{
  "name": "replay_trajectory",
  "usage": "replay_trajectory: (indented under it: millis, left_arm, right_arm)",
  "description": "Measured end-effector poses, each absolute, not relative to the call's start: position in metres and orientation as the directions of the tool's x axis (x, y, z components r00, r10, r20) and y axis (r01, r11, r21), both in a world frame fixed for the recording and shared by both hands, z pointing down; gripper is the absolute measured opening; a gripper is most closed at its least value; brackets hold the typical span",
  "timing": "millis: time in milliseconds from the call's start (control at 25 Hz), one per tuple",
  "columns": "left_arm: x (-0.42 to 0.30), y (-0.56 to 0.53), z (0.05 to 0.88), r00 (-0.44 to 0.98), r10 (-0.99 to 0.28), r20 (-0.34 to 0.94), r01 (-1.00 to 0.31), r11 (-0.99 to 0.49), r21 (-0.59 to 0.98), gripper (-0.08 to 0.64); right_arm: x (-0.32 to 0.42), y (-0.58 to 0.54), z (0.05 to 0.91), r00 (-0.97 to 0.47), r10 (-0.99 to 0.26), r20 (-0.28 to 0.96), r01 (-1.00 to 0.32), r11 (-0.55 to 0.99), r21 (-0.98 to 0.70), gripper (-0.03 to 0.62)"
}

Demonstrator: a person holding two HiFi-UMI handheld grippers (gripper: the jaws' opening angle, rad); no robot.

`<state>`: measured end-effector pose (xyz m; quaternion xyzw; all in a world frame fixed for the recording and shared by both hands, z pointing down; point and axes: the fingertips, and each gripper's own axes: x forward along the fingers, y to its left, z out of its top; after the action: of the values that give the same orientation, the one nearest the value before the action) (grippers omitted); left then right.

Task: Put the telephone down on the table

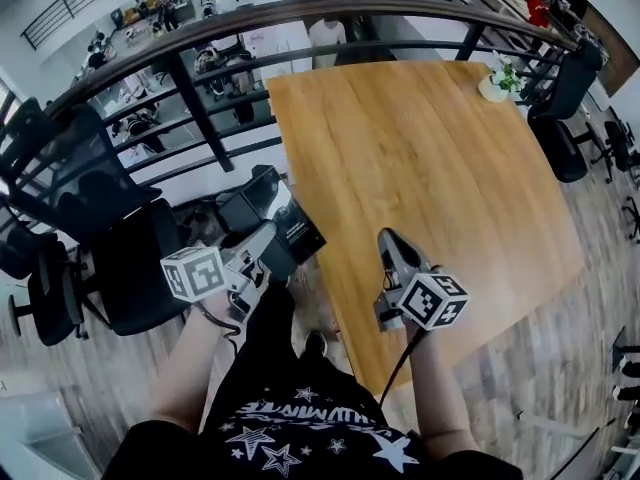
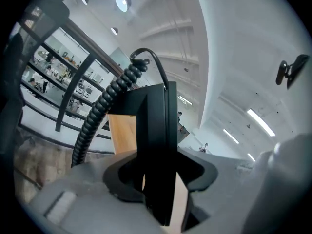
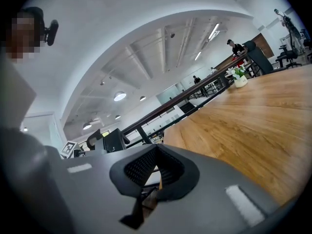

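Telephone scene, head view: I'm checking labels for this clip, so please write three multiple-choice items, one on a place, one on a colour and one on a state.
1. Where does the potted plant stand?
A. at the far right corner of the table
B. at the table's middle
C. on the floor

2. What colour is the telephone?
A. white
B. black
C. red

3. How is the telephone right now?
A. lying flat on the table
B. hanging from the railing
C. clamped in the left tool, in the air

Answers:
1. A: its white pot sits by the far right corner.
2. B: body and coiled cord are black.
3. C: the left gripper view shows the jaws closed on it.
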<state>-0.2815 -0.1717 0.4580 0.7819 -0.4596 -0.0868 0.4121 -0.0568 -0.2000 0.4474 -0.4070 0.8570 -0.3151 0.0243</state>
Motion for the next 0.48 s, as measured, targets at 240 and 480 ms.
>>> replay_trajectory:
  millis: [240, 480]
  left_arm:
    - [-0.291, -0.095, 0.477, 0.475, -0.85, 0.228, -0.665, -0.177, 0.726, 0.19]
    - [-0.303, -0.059, 0.488, 0.422, -0.883, 0.205, -0.663, -0.147, 0.734, 0.19]
  right_arm:
    - [-0.065, -0.154, 0.467, -0.734, -0.649, 0.199, -0.629, 0.539, -0.56, -0.002]
    - [-0.085, -0.148, 0.469, -0.78, -0.596, 0.192, -0.592, 0.602, -0.537, 0.0]
